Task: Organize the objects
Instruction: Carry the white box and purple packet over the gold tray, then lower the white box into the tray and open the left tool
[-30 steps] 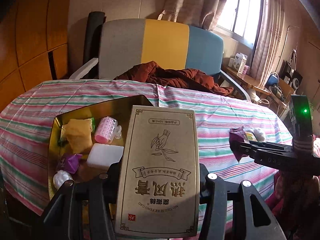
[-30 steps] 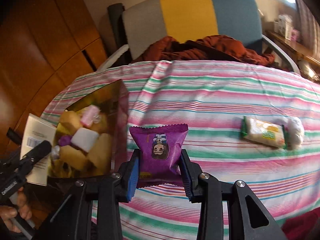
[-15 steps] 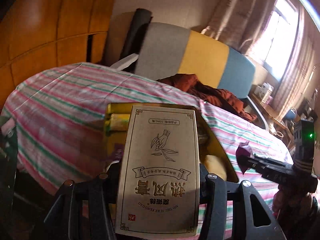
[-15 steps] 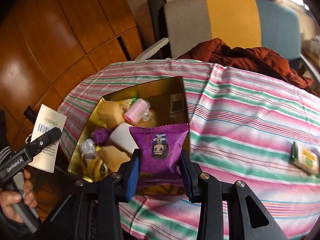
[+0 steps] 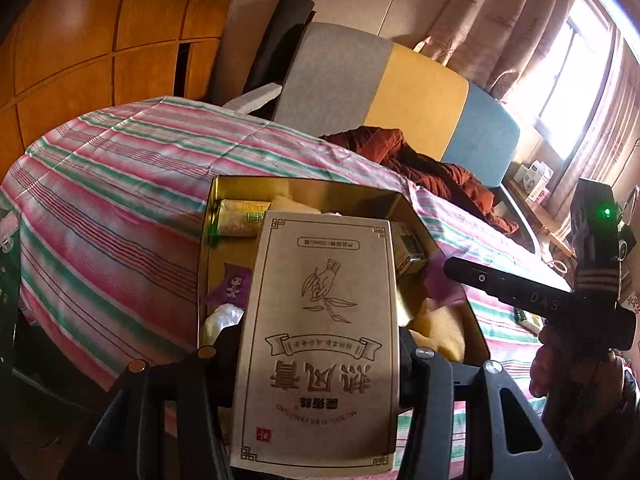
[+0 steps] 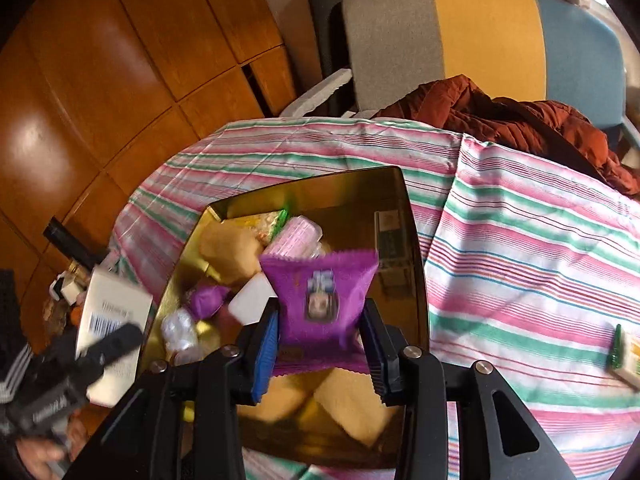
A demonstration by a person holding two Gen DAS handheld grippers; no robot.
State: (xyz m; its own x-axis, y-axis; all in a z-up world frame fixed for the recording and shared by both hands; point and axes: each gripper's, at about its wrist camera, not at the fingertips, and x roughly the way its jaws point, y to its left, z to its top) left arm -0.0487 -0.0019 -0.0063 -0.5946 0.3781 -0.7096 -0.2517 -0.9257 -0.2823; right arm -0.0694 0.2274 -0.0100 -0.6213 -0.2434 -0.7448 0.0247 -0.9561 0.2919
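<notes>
Left wrist view alone shows left gripper clamped on beige printed carton, right wrist view shows right gripper, jaws just opening, purple snack packet between them over gold metal tin of wrapped snacks on striped tablecloth

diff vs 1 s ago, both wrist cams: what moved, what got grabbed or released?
The right tongs carried the purple snack packet from over the striped tablecloth to over the gold tin. Their jaws have just been opening, and the packet, still between them, looks loose. The left tongs swung round the tin, still clamped on the beige box. The tin's contents are unchanged.
</notes>
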